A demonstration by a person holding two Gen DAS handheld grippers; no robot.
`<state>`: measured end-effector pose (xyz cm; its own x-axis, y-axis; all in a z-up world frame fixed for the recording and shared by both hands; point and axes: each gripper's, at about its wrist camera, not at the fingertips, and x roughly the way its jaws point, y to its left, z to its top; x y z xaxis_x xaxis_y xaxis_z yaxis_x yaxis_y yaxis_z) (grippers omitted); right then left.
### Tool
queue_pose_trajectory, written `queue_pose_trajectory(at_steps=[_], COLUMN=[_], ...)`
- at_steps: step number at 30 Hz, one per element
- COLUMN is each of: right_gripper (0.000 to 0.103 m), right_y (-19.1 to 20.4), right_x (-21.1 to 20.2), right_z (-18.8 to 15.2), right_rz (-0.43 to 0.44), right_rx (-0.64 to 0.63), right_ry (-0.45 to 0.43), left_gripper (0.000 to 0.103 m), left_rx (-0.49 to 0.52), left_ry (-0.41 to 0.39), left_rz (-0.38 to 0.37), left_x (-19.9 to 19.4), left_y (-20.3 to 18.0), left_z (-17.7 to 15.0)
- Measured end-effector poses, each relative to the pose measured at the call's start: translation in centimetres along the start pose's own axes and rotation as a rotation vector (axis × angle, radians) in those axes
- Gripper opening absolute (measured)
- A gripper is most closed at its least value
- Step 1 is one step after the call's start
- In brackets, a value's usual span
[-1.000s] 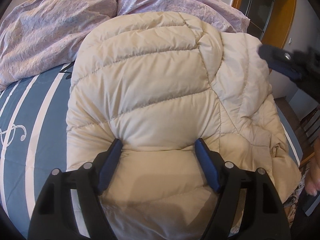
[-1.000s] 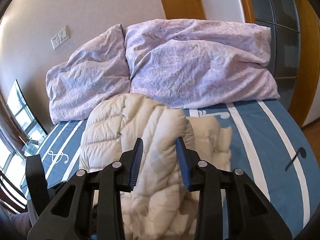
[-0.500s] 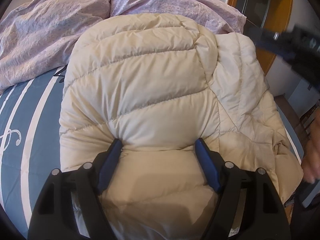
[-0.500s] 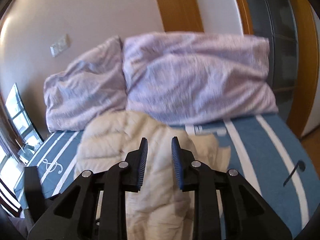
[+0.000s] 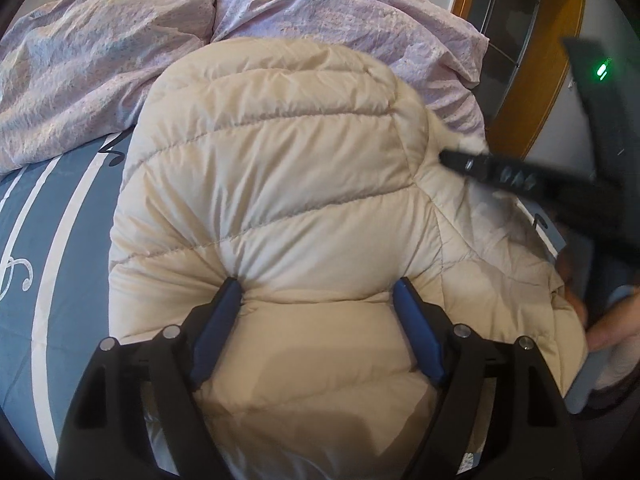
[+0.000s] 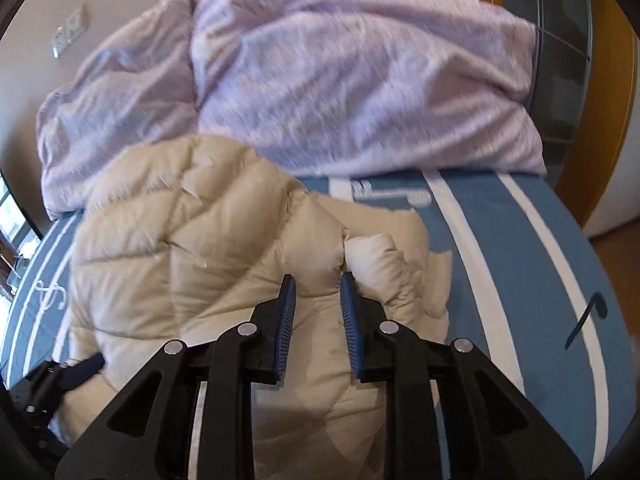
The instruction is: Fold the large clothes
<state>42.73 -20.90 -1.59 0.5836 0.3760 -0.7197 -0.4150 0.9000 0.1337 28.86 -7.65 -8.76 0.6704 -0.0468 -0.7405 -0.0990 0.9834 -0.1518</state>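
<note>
A cream quilted puffer jacket (image 5: 280, 180) lies on the bed, its top against the pillows. My left gripper (image 5: 318, 286) is at its near end with the jaws wide, the blue pads dug into the puffy fabric that bulges between them. In the right wrist view the jacket (image 6: 180, 240) fills the middle. My right gripper (image 6: 318, 280) is down on its right part with the jaws narrow and still closing, and a ridge of fabric is pinched between the pads. From the left wrist view the right gripper (image 5: 480, 168) shows side-on at the jacket's right edge.
Two lilac pillows (image 6: 360, 80) lie across the head of the bed. The sheet (image 6: 520, 260) is blue with white stripes. A wooden frame (image 5: 520, 100) and dark panels stand to the right. A person's hand (image 5: 612, 324) is at the right edge.
My right gripper has come down onto the jacket's right part and its jaws have narrowed around a fold. The left gripper has kept its hold and place.
</note>
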Motion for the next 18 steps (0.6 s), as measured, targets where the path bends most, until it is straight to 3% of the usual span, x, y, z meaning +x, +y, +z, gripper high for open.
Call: queue_pose_trajectory(at_steps=[18], right_gripper=[0.022], right_y=[-1.8], right_x=[3.8], right_z=[-1.9], right_rz=[-0.042], right_rx=[0.041], right_ry=[0.09], left_gripper=[0.079], left_rx=[0.019], left_ry=[-0.003], left_rz=[-0.019], left_x=[0.7], left_y=[-0.8], left_z=[0.6])
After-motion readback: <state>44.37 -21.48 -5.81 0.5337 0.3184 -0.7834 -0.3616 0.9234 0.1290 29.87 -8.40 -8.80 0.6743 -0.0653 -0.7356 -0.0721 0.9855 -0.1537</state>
